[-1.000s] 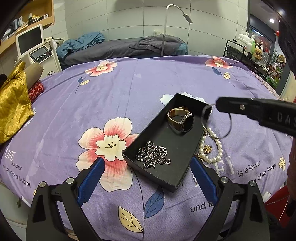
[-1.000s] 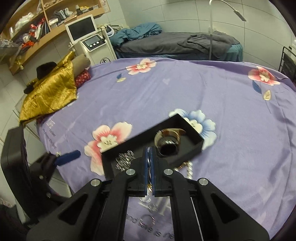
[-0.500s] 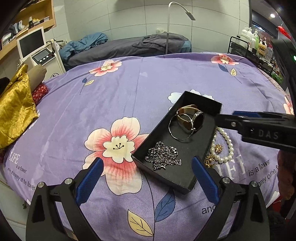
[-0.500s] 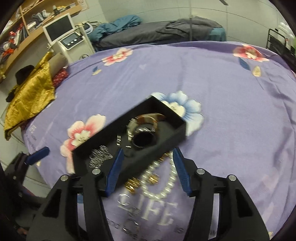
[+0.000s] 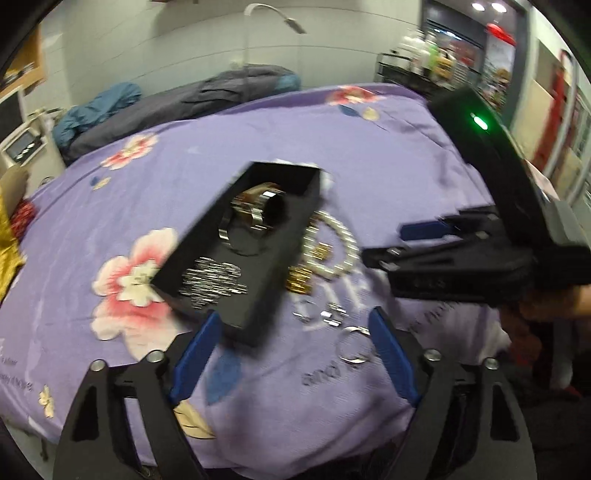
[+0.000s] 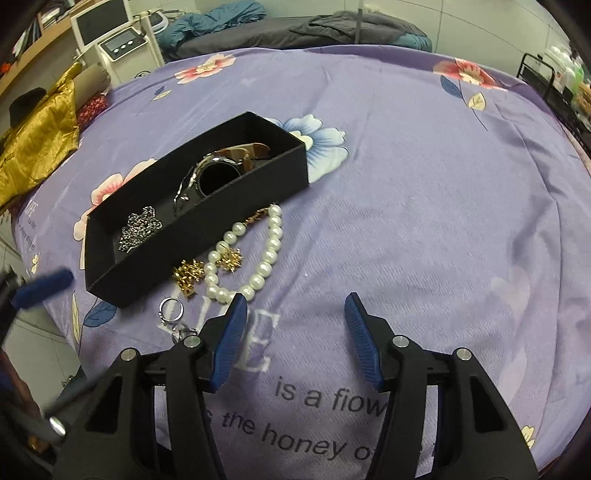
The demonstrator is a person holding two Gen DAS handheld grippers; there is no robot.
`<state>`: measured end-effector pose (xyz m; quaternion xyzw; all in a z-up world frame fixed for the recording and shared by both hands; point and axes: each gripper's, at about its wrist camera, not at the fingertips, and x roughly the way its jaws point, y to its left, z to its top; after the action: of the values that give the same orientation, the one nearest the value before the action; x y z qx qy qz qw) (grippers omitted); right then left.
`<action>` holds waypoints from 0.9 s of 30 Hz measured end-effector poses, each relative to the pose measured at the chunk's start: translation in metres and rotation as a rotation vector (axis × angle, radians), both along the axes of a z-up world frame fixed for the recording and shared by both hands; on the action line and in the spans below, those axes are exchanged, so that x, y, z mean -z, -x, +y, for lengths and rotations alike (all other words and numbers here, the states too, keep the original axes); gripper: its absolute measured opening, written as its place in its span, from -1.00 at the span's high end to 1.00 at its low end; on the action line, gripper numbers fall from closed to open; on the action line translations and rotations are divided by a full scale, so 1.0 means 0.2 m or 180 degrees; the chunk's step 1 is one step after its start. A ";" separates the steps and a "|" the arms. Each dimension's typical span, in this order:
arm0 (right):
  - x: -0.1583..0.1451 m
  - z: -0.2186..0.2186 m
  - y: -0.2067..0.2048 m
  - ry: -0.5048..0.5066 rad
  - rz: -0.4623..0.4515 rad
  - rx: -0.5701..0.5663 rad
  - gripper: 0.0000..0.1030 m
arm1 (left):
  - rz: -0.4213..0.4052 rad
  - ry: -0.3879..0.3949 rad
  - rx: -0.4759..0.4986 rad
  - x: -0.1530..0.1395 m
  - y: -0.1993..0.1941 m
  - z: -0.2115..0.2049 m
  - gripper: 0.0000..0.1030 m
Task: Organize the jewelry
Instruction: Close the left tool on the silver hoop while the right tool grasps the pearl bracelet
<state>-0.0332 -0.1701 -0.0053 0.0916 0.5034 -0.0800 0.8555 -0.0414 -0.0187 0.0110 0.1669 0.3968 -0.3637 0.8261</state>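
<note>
A black open box (image 6: pixel 258 184) (image 5: pixel 258 291) lies on the purple flowered cloth. It holds a watch (image 6: pixel 218 173), a thin silver bangle (image 6: pixel 184 188) (image 5: pixel 225 229) and a dark sparkly brooch (image 6: pixel 140 229) (image 5: pixel 212 280). Beside the box lie a pearl bracelet (image 6: pixel 258 254) (image 5: pixel 343 240), gold earrings (image 6: pixel 190 275) (image 5: pixel 301 280), a silver ring (image 6: pixel 171 308) and small silver pieces (image 5: pixel 332 314). My right gripper (image 6: pixel 291 336) is open and empty, just right of the pearls. My left gripper (image 5: pixel 295 354) is open and empty, near the box's near end.
A gold cloth (image 6: pixel 33 140) lies at the left edge of the table. A machine with a screen (image 6: pixel 110 33) stands behind it. A bed with grey and blue covers (image 6: pixel 295 29) is at the back. A wire rack of bottles (image 6: pixel 557 81) stands at the right.
My right gripper let the silver bangle go into the box, opened and drew back toward the pearls. My left gripper swung to the right; its view is blurred.
</note>
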 end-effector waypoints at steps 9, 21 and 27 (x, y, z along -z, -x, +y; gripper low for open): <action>-0.01 -0.02 0.04 -0.0035 -0.0033 0.0027 -0.08 | 0.0233 -0.0300 0.0309 0.23 0.04 -0.16 0.21; 0.02 0.07 -0.04 0.0116 0.0007 -0.0155 -0.08 | 0.0201 -0.0192 0.0155 0.18 0.04 -0.11 0.46; 0.04 0.05 -0.15 -0.0118 0.0023 0.0023 0.05 | 0.0211 -0.0074 -0.0025 0.10 -0.01 -0.01 0.46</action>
<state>-0.0042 -0.1608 -0.0125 0.1090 0.5075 -0.0740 0.8515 -0.0385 -0.0201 -0.0088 0.1628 0.4288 -0.3612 0.8119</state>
